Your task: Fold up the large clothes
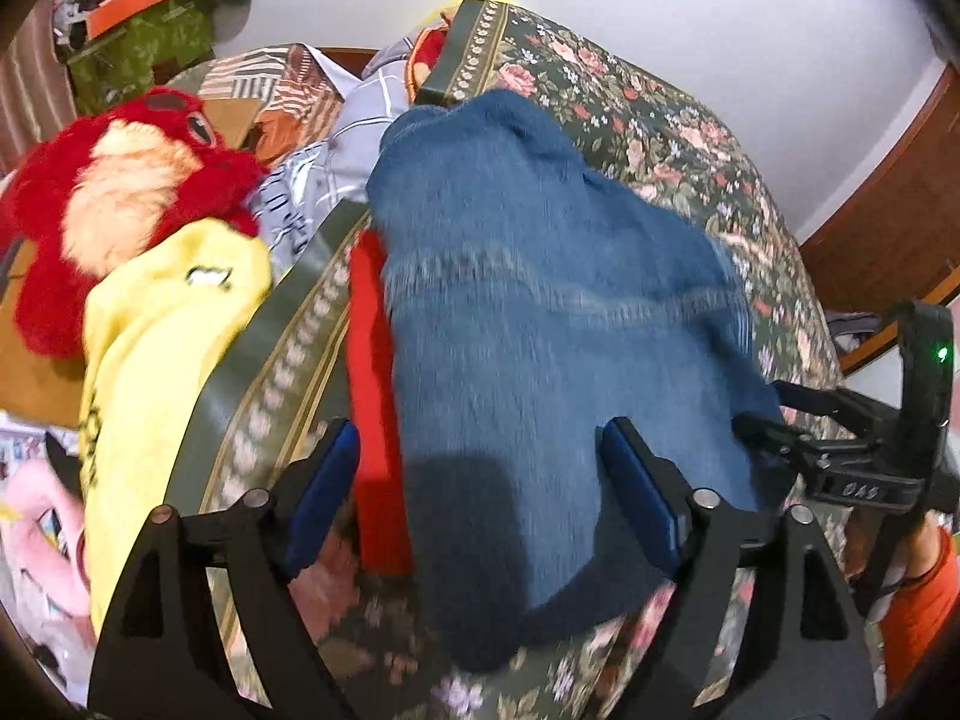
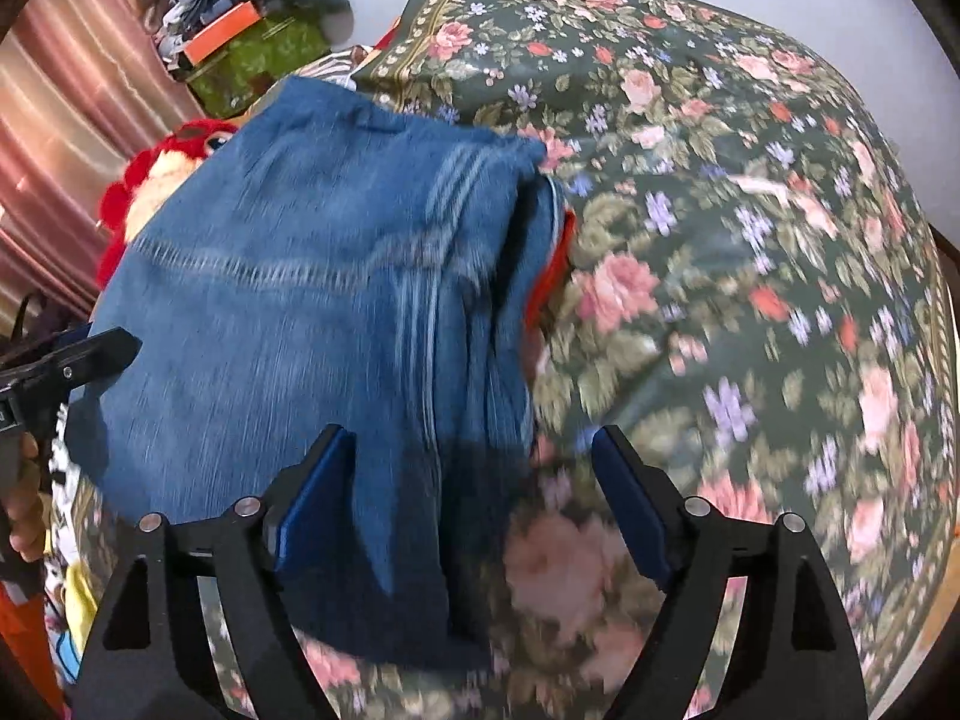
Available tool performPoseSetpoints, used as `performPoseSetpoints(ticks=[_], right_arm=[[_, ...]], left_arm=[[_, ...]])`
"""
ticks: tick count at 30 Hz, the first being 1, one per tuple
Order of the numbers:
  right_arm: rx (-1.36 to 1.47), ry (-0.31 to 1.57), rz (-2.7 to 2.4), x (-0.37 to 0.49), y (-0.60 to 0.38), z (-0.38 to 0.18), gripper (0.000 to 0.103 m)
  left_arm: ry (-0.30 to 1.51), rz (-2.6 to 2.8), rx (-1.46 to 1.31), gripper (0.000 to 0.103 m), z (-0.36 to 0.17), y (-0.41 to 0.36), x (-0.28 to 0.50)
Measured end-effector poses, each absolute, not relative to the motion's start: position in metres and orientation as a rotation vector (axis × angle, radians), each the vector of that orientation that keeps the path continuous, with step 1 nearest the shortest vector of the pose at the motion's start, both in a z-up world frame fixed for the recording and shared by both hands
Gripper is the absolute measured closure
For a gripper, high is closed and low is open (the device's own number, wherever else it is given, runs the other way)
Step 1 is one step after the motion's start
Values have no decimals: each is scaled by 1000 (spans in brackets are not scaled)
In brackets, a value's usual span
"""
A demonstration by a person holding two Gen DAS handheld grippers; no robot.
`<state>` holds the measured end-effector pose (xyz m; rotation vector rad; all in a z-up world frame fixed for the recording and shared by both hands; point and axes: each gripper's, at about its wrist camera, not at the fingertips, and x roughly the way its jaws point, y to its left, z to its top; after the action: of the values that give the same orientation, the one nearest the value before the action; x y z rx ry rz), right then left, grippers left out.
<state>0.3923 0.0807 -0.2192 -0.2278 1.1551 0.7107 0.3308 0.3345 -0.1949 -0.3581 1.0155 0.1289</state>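
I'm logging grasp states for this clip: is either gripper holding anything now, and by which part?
Nothing is held. The left gripper and the right gripper are both open above the folded blue denim jeans, pads apart with no cloth pinched.

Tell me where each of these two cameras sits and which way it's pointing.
Left wrist: on the left gripper, looking down along its open fingers at the folded jeans on the floral bedspread; the right gripper shows at right.
Right wrist: on the right gripper, open, over the jeans' right edge; the left gripper shows at left.
Shared: jeans, bedspread, red plush toy.
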Motion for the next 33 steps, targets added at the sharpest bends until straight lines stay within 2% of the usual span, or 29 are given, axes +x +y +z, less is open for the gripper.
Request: performPoseSetpoints(ticks=[7,13,23,27,33], right_arm=[[-164,1179,692,368,49,-209,23],[-82,1058,722,341,22,-145,23],[50,666,843,260,-19,-6,23],[71,486,873,215,-34,29,23],[78,270,862,155,-50,51,23]], left_arm=[[1024,162,-400,17,-191,320,286],[949,197,-336,17,-146,299,259],[557,176,-154,17,-3,227,173],[387,184,-90,17,37,194,127],[188,227,-39,17,66,157,71]])
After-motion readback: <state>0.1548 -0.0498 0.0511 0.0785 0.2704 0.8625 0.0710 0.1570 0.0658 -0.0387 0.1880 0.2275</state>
